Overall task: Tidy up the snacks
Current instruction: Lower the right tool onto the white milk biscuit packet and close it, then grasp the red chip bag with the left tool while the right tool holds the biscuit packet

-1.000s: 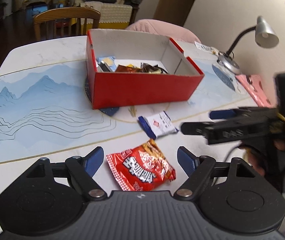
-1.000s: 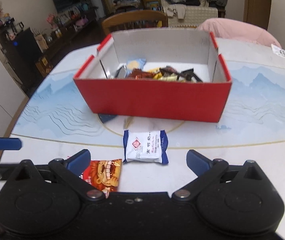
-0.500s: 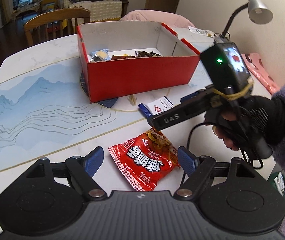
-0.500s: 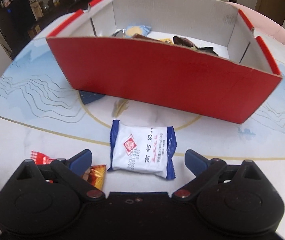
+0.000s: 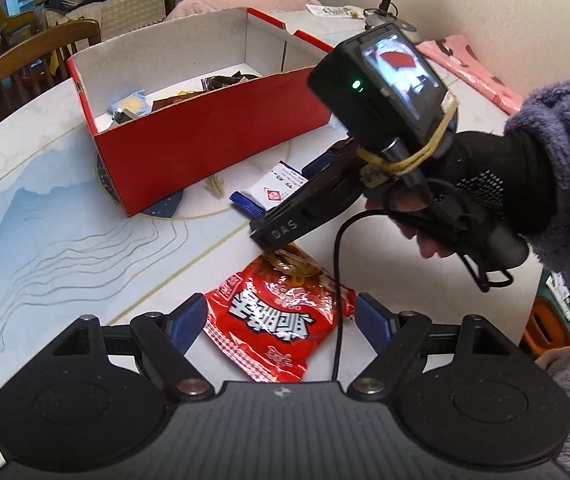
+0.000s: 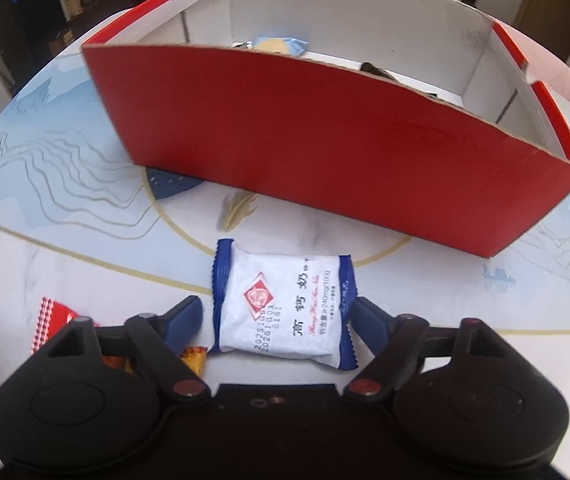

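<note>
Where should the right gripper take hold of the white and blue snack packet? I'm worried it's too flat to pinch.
Across its puffed white middle, from above. The snack packet lies flat on the table, its blue crimped ends facing the open right gripper fingers, which already straddle it; closing on the middle probably holds better than on the thin ends.

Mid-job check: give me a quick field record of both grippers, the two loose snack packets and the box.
left gripper: open, fingers either side of the red snack bag, not closed on it
right gripper: open, straddling the white and blue packet; contact unclear
red snack bag: flat on the table, outside the box
white and blue packet: flat on the table, in front of the red box
red box: open top, several wrapped snacks inside
</note>
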